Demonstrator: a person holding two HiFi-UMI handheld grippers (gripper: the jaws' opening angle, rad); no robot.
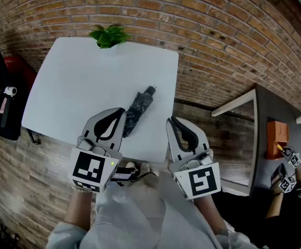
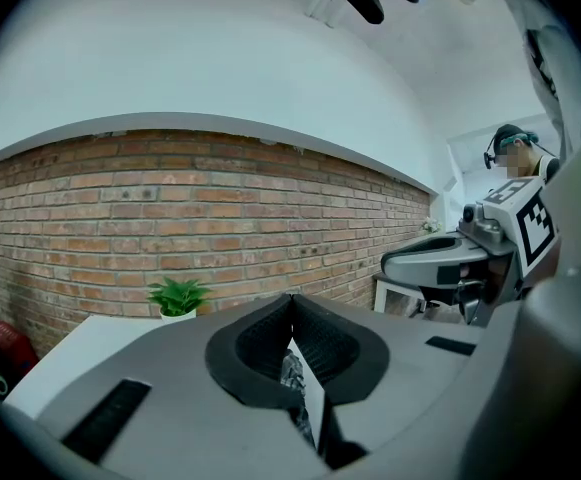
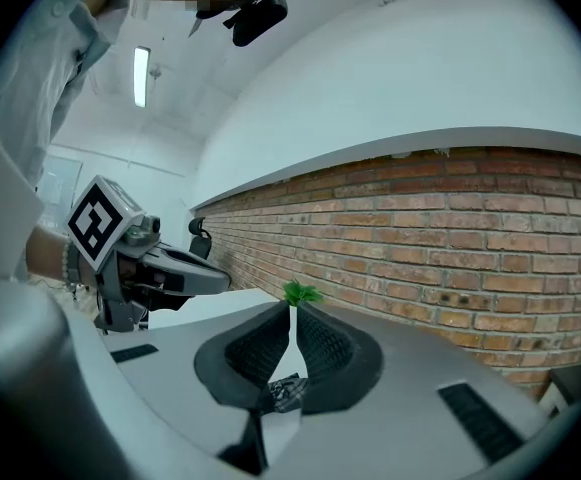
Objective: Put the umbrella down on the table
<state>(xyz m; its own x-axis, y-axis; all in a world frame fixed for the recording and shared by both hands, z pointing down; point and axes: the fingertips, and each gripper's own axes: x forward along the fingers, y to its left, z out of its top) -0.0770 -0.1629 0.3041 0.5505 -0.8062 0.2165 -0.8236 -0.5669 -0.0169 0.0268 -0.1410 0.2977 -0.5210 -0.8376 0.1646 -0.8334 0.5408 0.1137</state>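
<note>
Left gripper [image 1: 122, 110]: jaws are clenched, tips pressed together in the left gripper view [image 2: 291, 303], and nothing is clamped between them. Only the oval hollow behind the tips is left open, and through it a bit of the patterned umbrella [image 2: 292, 373] is seen lower down.

Right gripper [image 1: 171, 120]: jaws are likewise closed tip to tip in the right gripper view [image 3: 291, 308], and nothing is held. The umbrella fabric [image 3: 286, 393] is glimpsed through the slit below the tips (behind the jaws, not between them).

The umbrella [image 1: 140, 107], dark and folded, is laid flat on the white table [image 1: 88, 82], angled with its handle end toward the far right and its other end toward the person. It is placed near the table's right edge. In the head view its near end is overlapped by the left gripper's right jaw; contact there cannot be told. The right gripper is held near the table's near right corner, apart from the umbrella.

A potted plant [image 1: 109, 35] is set at the table's far edge, against the brick wall [image 1: 217, 35]. Both grippers are held side by side, each visible in the other's view.
</note>
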